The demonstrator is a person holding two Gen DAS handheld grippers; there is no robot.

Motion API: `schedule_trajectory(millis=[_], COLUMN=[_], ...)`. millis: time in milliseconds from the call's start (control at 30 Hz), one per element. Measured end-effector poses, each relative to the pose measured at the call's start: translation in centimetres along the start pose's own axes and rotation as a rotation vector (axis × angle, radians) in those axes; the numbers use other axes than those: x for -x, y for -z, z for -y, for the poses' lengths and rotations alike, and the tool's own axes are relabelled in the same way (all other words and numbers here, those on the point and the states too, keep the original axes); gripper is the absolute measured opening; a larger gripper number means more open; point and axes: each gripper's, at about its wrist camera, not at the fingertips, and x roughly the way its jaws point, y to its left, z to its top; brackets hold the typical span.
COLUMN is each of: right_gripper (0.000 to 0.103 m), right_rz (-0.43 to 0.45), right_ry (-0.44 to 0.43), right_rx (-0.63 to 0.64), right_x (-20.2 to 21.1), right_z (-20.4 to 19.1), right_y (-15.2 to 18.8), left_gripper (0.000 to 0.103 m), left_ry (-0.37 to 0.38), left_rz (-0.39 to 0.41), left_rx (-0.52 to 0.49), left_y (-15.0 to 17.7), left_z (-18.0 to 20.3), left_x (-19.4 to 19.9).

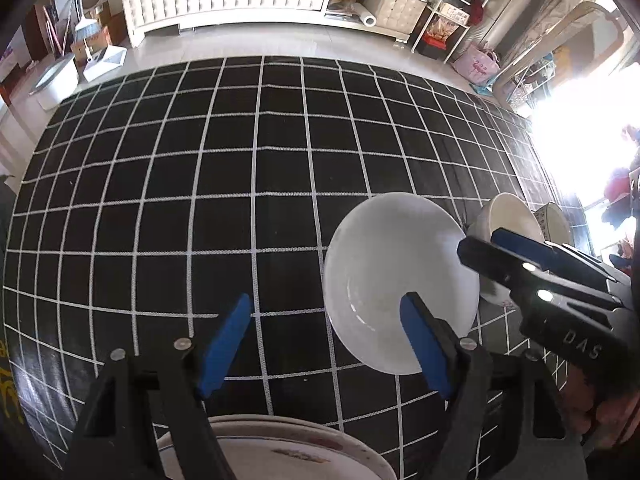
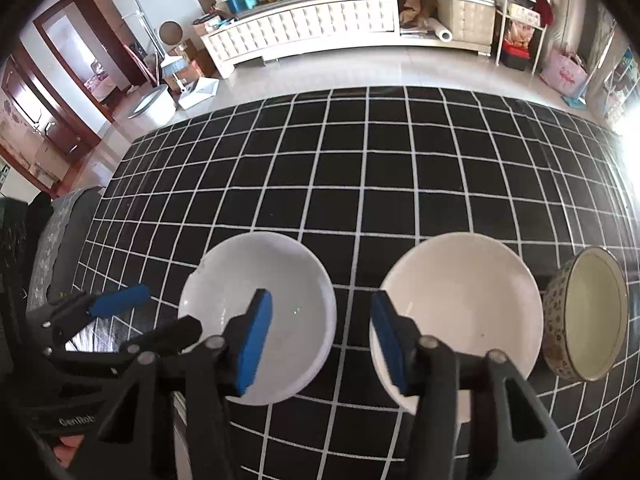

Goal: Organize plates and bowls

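A white bowl (image 1: 396, 276) (image 2: 276, 304) sits on the black grid cloth. A cream bowl (image 2: 460, 304) (image 1: 508, 216) sits to its right, and a patterned bowl (image 2: 588, 316) (image 1: 554, 220) stands further right. A stack of plates (image 1: 288, 448) lies under my left gripper. My left gripper (image 1: 328, 344) is open and empty; its right finger is in front of the white bowl. My right gripper (image 2: 324, 340) is open and empty, hovering between the white and cream bowls. It shows in the left wrist view (image 1: 486, 246) above the white bowl's right rim.
The black grid cloth (image 1: 240, 184) covers the table. Beyond its far edge are a tiled floor, a white cabinet (image 2: 320, 20), a shelf rack (image 2: 520, 12) and a bucket (image 2: 154, 106). A dark chair (image 2: 64, 232) stands at the table's left.
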Motion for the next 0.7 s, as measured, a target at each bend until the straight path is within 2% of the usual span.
schedule_trajectory(millis=[33, 100, 233, 333, 400, 433, 700], right_gripper=[0.048, 0.044, 0.039, 0.035, 0.034, 0.034, 0.018], right_rz=[-0.002, -0.014, -0.022, -0.032, -0.036, -0.039, -0.063], right_ry=[-0.005, -0.024, -0.020, -0.014, -0.021, -0.024, -0.010], right_rx=[0.002, -0.012, 0.005, -0.005, -0.010, -0.012, -0.028], right_x=[0.0, -0.3, -0.6, -0.8, -1.1, -1.2, -2.1], right_z=[0.0, 0.0, -0.2, 0.1, 0.1, 0.1, 0.5], right_y=[0.0, 0.1, 0.2, 0.3, 0.4, 0.4, 0.8], left_gripper=[0.075, 0.067, 0.064, 0.051, 0.032, 0.029, 0.015], left_ry=[0.004, 0.005, -0.016, -0.014, 0.002, 0.010, 0.031], left_rz=[0.001, 0.009, 0.017, -0.010, -0.034, -0.045, -0.061], left_rx=[0.002, -0.009, -0.071, -0.074, -0.055, -0.046, 0.013], left_y=[0.0, 0.1, 0.7, 0.9, 1.2, 1.3, 1.8], left_z=[0.0, 0.3, 1.5, 1.8, 1.6, 1.2, -0.5], left_x=[0.0, 0.1, 0.2, -0.6, -1.1, -1.2, -1.5])
